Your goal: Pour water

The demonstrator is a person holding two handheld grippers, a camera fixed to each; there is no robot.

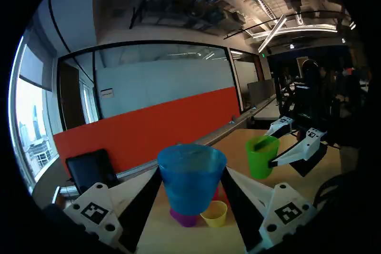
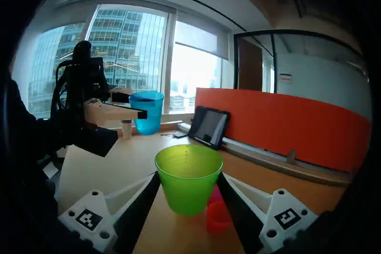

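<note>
The left gripper (image 1: pixel 192 174) has its fingers (image 1: pixel 145 197) spread wide and closed against the two sides of a blue cup (image 1: pixel 191 185), gripping it around the upper wall. The cup stands upright between them, its rim level. Whether there is water in it cannot be told. Below its base, a small purple cup (image 1: pixel 184 217) and a small yellow cup (image 1: pixel 214 213) sit side by side on the desk (image 1: pixel 238 145).

The right gripper (image 2: pixel 189 177) holds a green cup (image 2: pixel 189 185) in the same way: its fingers (image 2: pixel 234 206) are set wide apart, one pressing on each side of the cup, which is upright with its mouth open toward the camera. A small red cup (image 2: pixel 218 217) stands on the desk just below and to one side of it.

In the left gripper view the green cup is off to the right, farther along the desk, well apart from the blue one. In the right gripper view the blue cup shows farther off, near the windows, clamped between the left gripper's fingers.

A dark tablet (image 2: pixel 209 127) leans at the back of the desk, in front of an orange wall panel (image 2: pixel 295 127).
</note>
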